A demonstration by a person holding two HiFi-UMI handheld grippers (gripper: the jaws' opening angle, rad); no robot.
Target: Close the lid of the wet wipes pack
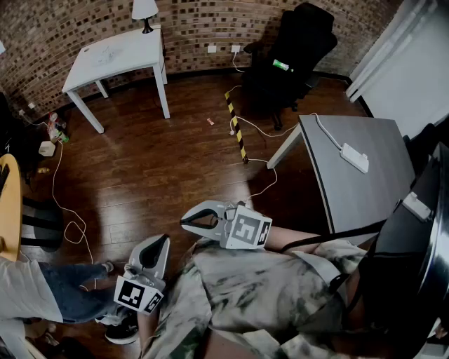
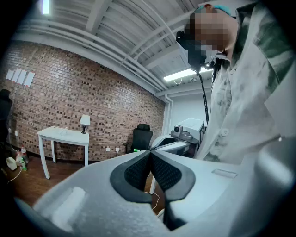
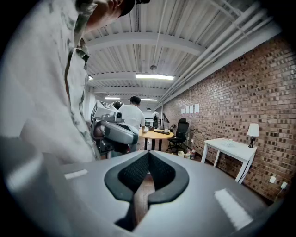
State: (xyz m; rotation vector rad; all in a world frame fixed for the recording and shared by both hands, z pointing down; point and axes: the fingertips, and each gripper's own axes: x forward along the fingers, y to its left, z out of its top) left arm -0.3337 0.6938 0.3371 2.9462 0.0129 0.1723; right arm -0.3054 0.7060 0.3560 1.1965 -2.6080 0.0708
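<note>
Left gripper [image 1: 163, 240]: held low against the person's body at the lower left of the head view. Its pads are pressed tight together with nothing in them.
Right gripper [image 1: 184, 221]: at bottom centre, pointing toward the frame's left. Its jaws are closed tip to tip and empty, and only floor shows through the slit below them.
Wet wipes pack: in none of the views, so I cannot tell where it lies.
Step in hand: from where I stand nothing has started. First the pack has to be found and faced. After that I'd steady its body with one gripper and press the flap down flat with the other's closed tips until it seats.
Surface: the grey desk [image 1: 365, 189] at the right edge carries just a white power strip [image 1: 354, 158] and its cable.
Room: dark wood floor [image 1: 161, 168] and a brick wall [image 1: 63, 28]. A white table [image 1: 116, 52] with a lamp [image 1: 144, 10] stands upper left, and a black chair [image 1: 298, 49] at top centre. Another person's legs [image 1: 63, 284] show at lower left.
</note>
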